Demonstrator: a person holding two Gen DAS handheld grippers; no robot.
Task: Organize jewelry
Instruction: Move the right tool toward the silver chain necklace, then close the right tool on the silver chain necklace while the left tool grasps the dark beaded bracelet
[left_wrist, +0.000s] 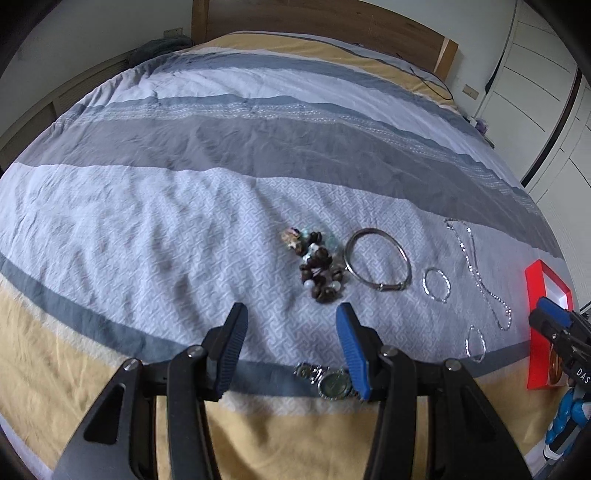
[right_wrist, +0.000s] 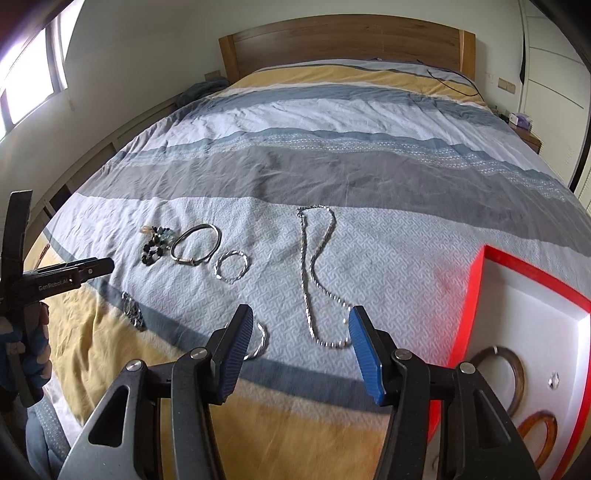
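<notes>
Wide bed (right_wrist: 332, 177) under a striped quilt in grey, white, blue and yellow, wooden headboard (right_wrist: 343, 44) at top centre, white walls, window at upper left, wardrobe doors at right. Jewelry spread across mid-frame: bead bracelet (left_wrist: 319, 266), silver bangle (left_wrist: 378, 260), twisted ring (right_wrist: 232, 266), long chain (right_wrist: 317, 273), watch (left_wrist: 328, 380) at lower centre. Red box (right_wrist: 532, 306) with white lining at lower right, holding brown bangles. Left claw (left_wrist: 291, 347) released, gripping nothing. Right claw (right_wrist: 301, 350) likewise released, empty, above the chain's near end.
</notes>
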